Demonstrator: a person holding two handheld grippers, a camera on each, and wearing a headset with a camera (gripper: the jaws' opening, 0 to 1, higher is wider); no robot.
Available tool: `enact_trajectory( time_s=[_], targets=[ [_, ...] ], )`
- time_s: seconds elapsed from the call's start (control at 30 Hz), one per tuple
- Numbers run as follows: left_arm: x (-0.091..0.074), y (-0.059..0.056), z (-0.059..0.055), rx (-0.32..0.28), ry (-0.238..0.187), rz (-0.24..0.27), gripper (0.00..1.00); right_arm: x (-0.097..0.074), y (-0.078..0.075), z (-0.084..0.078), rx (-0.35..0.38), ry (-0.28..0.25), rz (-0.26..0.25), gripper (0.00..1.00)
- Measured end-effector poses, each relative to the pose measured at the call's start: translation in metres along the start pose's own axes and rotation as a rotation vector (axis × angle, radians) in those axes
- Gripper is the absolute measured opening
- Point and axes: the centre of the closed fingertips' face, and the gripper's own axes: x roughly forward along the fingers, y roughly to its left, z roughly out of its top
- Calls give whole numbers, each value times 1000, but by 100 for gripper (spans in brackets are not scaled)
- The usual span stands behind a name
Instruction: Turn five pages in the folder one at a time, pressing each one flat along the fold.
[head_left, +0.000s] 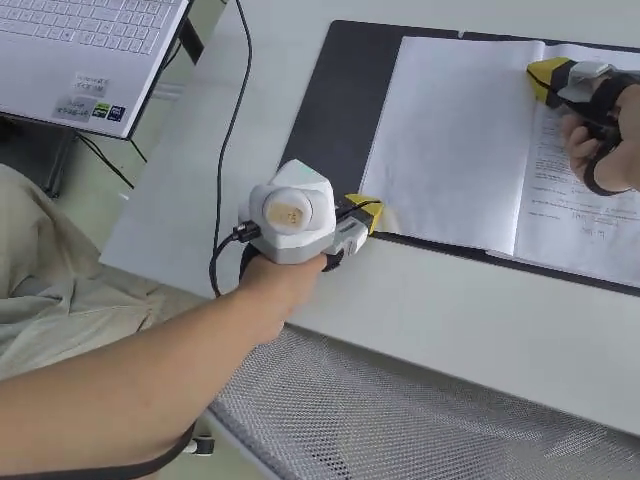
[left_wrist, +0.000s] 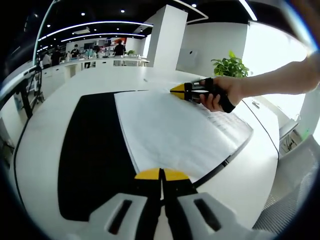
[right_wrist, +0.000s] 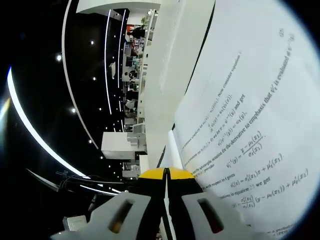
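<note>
An open folder with a black cover (head_left: 335, 110) lies on the white table. Its left side shows a blank white page (head_left: 450, 140), its right side a printed page (head_left: 580, 200). My left gripper (head_left: 365, 212) is shut, its yellow tips resting at the near left corner of the blank page (left_wrist: 170, 130). My right gripper (head_left: 540, 75) is shut too, tips down at the far end of the fold between the two pages. The left gripper view shows the right gripper (left_wrist: 176, 90) across the sheet. In the right gripper view, the shut tips (right_wrist: 166, 172) sit at the edge of the printed page (right_wrist: 250, 125).
A white laptop (head_left: 80, 50) sits at the far left on a lower stand, and a black cable (head_left: 235, 120) runs across the table to the left gripper. A metal mesh surface (head_left: 400, 420) lies below the table's near edge. A potted plant (left_wrist: 230, 65) stands beyond the table.
</note>
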Motion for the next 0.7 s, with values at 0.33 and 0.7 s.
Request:
enact_trajectory(
  time_s=[0.33, 0.7],
  targets=[
    [0, 1, 1, -6, -5, 2, 0, 30, -10, 44, 69, -63, 7, 0],
    [-1, 1, 0, -11, -6, 2, 0, 38, -20, 54, 73, -47, 2, 0]
  ],
)
